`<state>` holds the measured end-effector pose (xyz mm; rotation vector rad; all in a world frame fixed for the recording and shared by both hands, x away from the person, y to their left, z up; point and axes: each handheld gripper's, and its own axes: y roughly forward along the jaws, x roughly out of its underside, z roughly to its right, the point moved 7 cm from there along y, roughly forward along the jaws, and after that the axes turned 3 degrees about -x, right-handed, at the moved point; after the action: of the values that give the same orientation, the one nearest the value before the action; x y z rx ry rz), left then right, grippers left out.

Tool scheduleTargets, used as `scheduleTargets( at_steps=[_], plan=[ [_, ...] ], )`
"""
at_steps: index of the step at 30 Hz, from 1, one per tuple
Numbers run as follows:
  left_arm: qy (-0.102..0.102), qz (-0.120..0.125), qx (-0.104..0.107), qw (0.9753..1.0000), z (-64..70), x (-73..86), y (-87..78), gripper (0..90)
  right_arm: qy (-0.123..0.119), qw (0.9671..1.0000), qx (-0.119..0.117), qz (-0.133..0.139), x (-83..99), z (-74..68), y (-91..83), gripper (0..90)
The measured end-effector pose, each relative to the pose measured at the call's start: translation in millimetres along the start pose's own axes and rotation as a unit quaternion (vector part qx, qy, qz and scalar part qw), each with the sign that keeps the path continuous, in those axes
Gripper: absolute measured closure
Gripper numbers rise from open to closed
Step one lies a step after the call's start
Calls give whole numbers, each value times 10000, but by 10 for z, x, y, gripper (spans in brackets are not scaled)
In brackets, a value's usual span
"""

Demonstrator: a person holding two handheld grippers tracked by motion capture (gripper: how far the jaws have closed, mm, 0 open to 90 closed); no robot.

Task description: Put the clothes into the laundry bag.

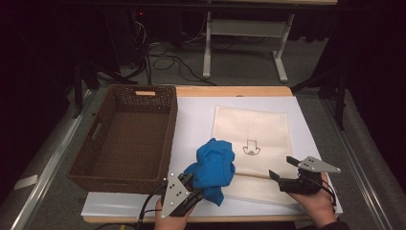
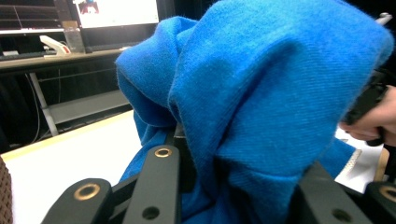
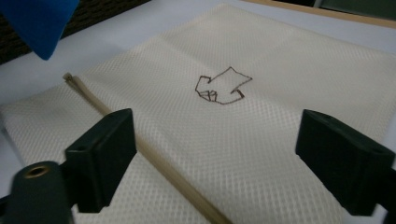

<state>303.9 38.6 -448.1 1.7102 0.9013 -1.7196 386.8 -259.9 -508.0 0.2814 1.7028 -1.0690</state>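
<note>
A bright blue cloth [image 1: 213,167] of soft, fuzzy fabric is hanging bunched and crumpled, its folds bulging upward while its lower end is sitting pinched between the jaws of the left gripper [image 1: 191,194], near the front edge of the table. Just beside it, a cream mesh bag [image 1: 251,146] is lying flat and spread out on the white surface, with a small dark line drawing at its middle and a pale drawstring running along its near edge.
</note>
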Motion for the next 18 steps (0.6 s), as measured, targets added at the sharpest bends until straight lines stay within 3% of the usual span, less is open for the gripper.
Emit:
scheduleTargets(
  at_steps=[2,4,7,13,15,18],
  plan=[
    [-74,18,-41,10000,-28,-6,-30,707,-53,9999,-78,-109,-12,1,81,277],
    [-125,37,-123,9998,-62,-3,-73,706,-31,9997,-147,-204,39,-1,164,327],
    [-181,4,-246,9995,-107,16,-142,705,-104,9988,-200,-428,135,-13,248,369],
    [-300,-14,-451,9985,-167,26,-280,702,-425,9934,-369,-997,295,-99,396,407],
    [-334,-3,-478,9983,-176,24,-302,702,-544,9918,-325,-1113,316,-105,439,417],
    [-345,-13,-522,9980,-189,26,-300,701,-433,9923,-312,-1116,297,-85,442,600]
  ],
)
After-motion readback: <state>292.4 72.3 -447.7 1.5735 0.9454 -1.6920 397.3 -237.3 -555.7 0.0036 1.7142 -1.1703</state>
